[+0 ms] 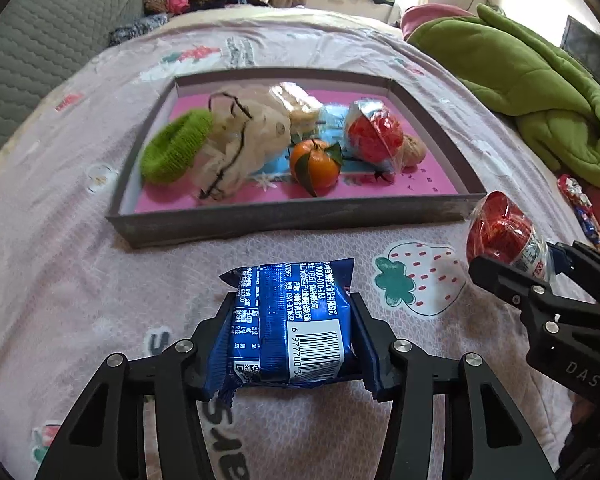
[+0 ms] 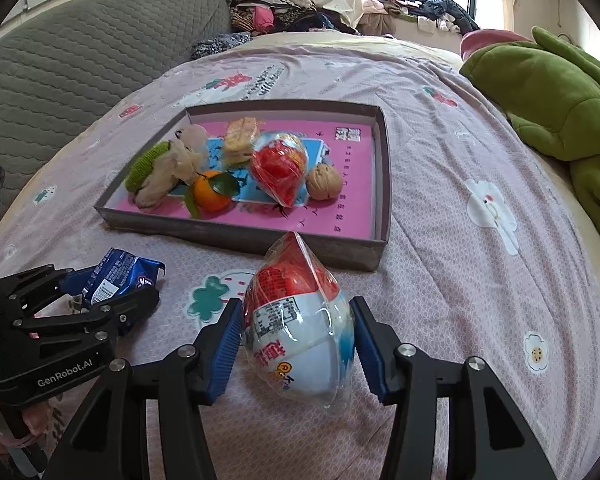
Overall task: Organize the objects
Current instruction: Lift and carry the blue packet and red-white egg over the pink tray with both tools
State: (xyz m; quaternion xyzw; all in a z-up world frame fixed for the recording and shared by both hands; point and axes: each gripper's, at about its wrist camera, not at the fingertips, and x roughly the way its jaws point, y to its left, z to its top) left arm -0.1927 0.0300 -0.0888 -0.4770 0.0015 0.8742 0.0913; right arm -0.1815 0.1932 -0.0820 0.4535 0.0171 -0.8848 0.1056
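left gripper (image 1: 294, 334) was clamped on the blue snack packet (image 1: 296, 320), long axis running near to far, barcode end nearest the camera. right gripper (image 2: 298, 338) squeezed the wrapped toy egg (image 2: 298, 320), pointy red tip aimed far toward the tray (image 2: 236, 236). both sat just above the bedsheet (image 2: 440, 208), near side of the tray.

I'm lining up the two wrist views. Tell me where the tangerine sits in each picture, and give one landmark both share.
Left wrist: the tangerine sits in the tray, near its front wall, just right of centre, left of a wrapped red egg.
Right wrist: the tangerine sits in the tray's front-left part, right of the pale bag.
Shared landmark: the green knit ring at the tray's left end.
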